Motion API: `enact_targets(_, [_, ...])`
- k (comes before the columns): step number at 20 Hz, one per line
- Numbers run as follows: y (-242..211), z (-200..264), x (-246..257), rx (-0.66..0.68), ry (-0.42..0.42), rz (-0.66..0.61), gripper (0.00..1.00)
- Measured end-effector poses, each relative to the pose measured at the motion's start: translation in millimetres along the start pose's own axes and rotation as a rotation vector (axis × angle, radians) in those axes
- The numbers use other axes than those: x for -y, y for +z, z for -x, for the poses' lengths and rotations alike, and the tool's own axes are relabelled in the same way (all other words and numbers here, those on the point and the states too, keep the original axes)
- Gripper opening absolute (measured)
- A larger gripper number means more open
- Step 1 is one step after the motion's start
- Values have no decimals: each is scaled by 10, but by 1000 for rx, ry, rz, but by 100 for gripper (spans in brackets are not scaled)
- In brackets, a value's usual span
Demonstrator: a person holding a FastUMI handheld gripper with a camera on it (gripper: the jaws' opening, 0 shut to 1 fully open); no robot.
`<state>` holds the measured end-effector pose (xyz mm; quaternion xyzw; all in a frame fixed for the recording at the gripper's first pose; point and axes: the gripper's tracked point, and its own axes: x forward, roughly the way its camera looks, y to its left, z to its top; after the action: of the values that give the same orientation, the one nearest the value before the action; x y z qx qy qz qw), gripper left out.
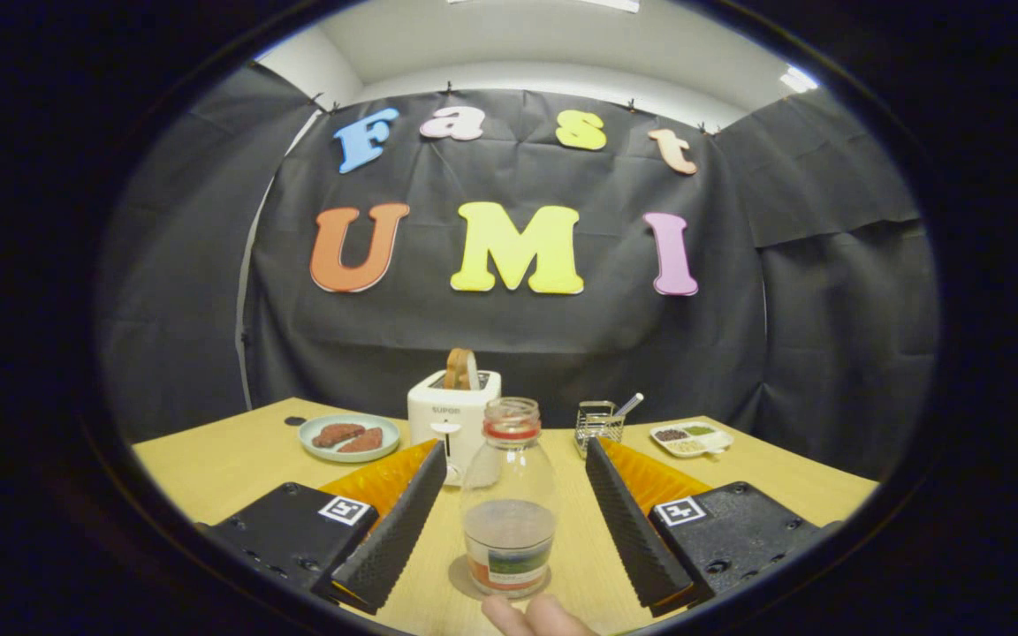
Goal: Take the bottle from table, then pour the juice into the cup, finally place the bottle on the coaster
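Gripper [509,477] was wide open, holding nothing; bottle [509,503] stood upright on coaster [465,579] between the fingers, untouched, gaps both sides. Toaster [453,415] just beyond, toward tabletop's [226,459] far edge.

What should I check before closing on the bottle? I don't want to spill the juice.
1. Tongs open: ok, both fingers stand apart with a gap on either side of the bottle.
2. Bottle between the fingers: ok, roughly centred.
3. Bottle upright: ok, standing on the table.
4. Lid off for pouring: cannot tell; the mouth above the red neck band is unclear.
5. Path clear: not ok, fingertips of a hand lie just at the bottle's base.
6. Cup and coaster located: cannot tell; beyond the bottle are a toaster, plate, wire basket and tray.
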<state>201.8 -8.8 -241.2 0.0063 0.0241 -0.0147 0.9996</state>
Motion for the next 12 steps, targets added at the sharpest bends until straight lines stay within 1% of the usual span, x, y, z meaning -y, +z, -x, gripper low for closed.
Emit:
enact_targets(2, [164, 135, 2, 11, 4, -2, 100])
enact_targets(7, [539, 548, 15, 18, 15, 39, 100])
enact_targets(12, [937, 1040, 123, 24, -6, 21, 100])
